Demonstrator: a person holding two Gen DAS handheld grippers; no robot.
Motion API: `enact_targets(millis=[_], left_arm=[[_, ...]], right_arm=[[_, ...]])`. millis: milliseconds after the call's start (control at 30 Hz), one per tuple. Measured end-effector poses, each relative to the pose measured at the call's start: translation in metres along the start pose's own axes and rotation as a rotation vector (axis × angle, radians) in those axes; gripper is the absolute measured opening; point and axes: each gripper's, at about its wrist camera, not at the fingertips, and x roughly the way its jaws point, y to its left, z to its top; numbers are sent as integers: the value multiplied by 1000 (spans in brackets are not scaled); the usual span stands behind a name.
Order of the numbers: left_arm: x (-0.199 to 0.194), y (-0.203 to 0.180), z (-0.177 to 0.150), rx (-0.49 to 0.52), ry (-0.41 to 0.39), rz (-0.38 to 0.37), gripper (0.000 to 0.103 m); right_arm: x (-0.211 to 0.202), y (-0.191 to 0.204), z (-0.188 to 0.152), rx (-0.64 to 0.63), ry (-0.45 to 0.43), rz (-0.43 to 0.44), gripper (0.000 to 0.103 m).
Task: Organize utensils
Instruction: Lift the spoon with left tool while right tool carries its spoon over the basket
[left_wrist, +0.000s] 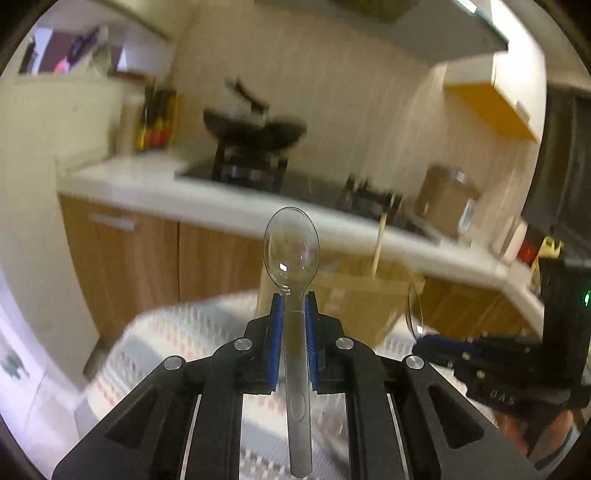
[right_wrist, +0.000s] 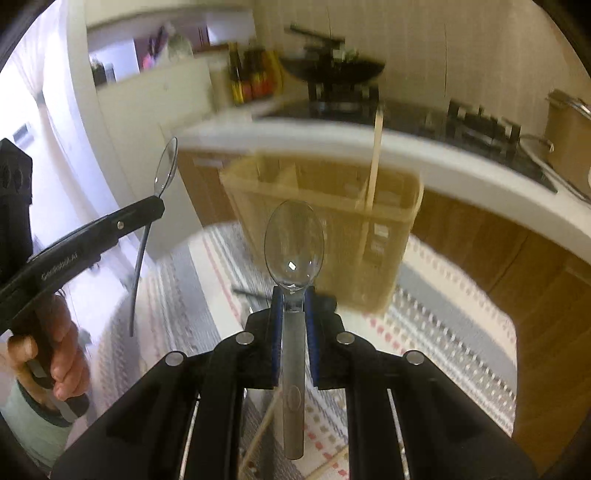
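Spoons of clear plastic are gripped in both claws. The left claw (left_wrist: 294, 306) is clamped on a clear spoon (left_wrist: 291, 251) at the neck, with the bowl pointed forward and up and the handle run back between the blue pads (left_wrist: 277, 317). The right claw (right_wrist: 293, 299) is clamped in the same way on a second clear spoon (right_wrist: 294, 240), whose handle is passed back between the fingers toward the camera.

A translucent amber utensil holder (right_wrist: 325, 221) is seen just ahead of the right claw, divided inside into compartments; a pale wooden chopstick (right_wrist: 375, 155) is stood upright in one of them, though which one cannot be told through the blur. The holder is set on a surface covered with a striped cloth (right_wrist: 424, 310) in grey, white and pink.

From the right wrist view, the left claw is seen at the far left, held by a bare hand (right_wrist: 62, 354), its spoon raised well apart from the holder. Behind, a kitchen counter (left_wrist: 229, 206) is carried across both views, with a dark wok (left_wrist: 255, 129) on a stove, bottles (left_wrist: 157, 118) beside it, and a lidded pot (right_wrist: 569, 129) to the right.
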Motion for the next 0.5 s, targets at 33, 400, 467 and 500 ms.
enact_targets(millis=[33,400,467,500], left_arm=[[-4,-3,10,-3,-42,-11,10],[20,-53,75,-7,-285,-128,10],[35,-61,77,3,-292,-134,10],[42,-64,78,5,-294,-135,10]], right_arm=[[-5,-2,5,7,-22,2,10],[-21,-52,78,139,-301,1,10],[-17,-60,86,151,-340,-22,10],[-12,-64,90,151,-359,-43,10]])
